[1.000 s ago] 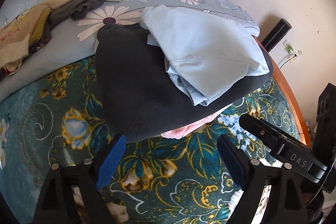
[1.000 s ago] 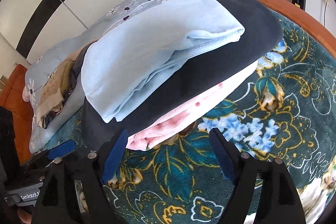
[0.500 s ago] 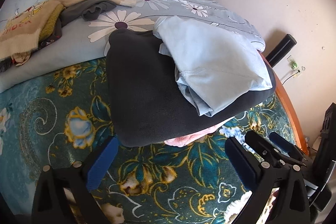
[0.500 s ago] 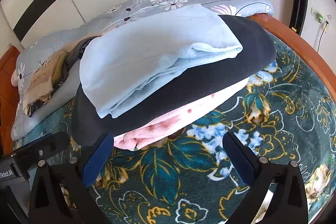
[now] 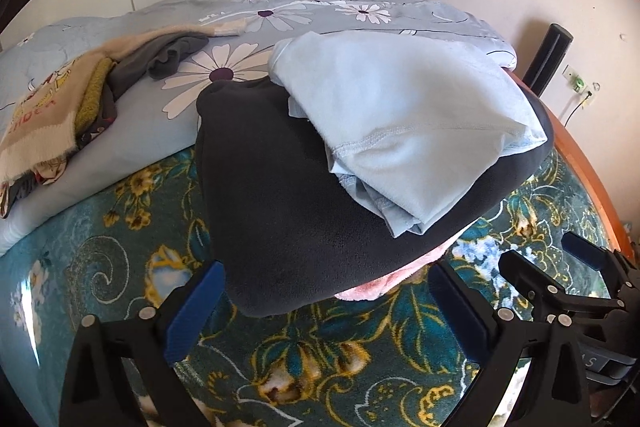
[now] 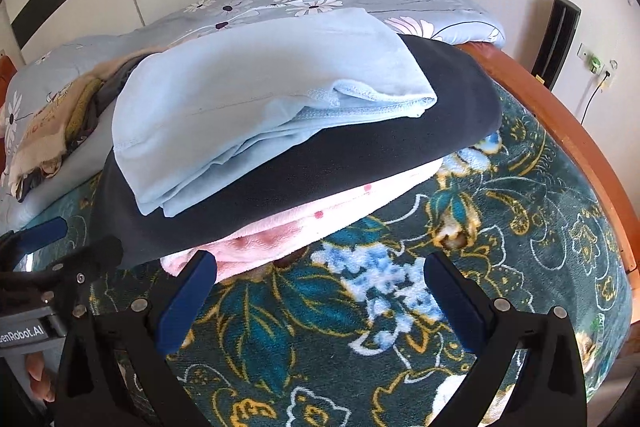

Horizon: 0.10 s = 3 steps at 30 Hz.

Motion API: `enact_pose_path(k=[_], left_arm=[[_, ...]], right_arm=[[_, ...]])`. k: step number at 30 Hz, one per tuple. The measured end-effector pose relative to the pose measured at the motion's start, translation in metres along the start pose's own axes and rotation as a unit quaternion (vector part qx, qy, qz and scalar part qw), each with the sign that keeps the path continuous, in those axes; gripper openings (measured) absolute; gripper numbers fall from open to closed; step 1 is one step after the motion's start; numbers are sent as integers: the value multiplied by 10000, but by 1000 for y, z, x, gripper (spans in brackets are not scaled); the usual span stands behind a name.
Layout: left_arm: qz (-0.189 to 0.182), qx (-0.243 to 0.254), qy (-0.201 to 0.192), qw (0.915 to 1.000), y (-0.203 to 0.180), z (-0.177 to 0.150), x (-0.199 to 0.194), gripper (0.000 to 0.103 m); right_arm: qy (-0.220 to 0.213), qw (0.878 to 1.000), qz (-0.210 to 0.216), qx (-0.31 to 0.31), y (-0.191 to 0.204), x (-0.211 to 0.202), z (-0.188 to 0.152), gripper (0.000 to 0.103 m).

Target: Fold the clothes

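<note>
A stack of folded clothes lies on the teal floral blanket (image 5: 120, 251): a light blue garment (image 5: 404, 123) (image 6: 256, 107) on top, a dark grey one (image 5: 280, 207) (image 6: 360, 163) under it, a pink one (image 6: 304, 223) (image 5: 376, 285) at the bottom. My left gripper (image 5: 326, 289) stands open just in front of the stack's near edge, nothing between its blue pads. My right gripper (image 6: 320, 277) is open too, close to the pink layer's edge, touching nothing. Each view shows the other gripper at its side.
A heap of unfolded clothes (image 5: 60, 107), beige, yellow and grey, lies on the blue daisy-print duvet (image 5: 280, 11) behind the stack. The bed's wooden rim (image 6: 568, 131) runs along the right. Beyond it are a black upright object (image 6: 558, 39), a wall socket and a wardrobe.
Both grippers' jaws have spread wider. Both views have tilted up, showing more of the wall and wardrobe. The stack of clothes has not moved.
</note>
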<state>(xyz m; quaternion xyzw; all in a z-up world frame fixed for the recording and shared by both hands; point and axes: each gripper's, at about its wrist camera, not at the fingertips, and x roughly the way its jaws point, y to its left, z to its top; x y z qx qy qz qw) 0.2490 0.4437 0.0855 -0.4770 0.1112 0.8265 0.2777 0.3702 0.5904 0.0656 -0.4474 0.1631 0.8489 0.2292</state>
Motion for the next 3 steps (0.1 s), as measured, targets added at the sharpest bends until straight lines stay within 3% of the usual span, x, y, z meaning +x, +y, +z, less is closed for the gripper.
enact_pose_path(k=[3], left_arm=[[87,103,-17,9999,-4,-1,1,103]], right_arm=[[53,10000,-17,44,-3,2,0,103]])
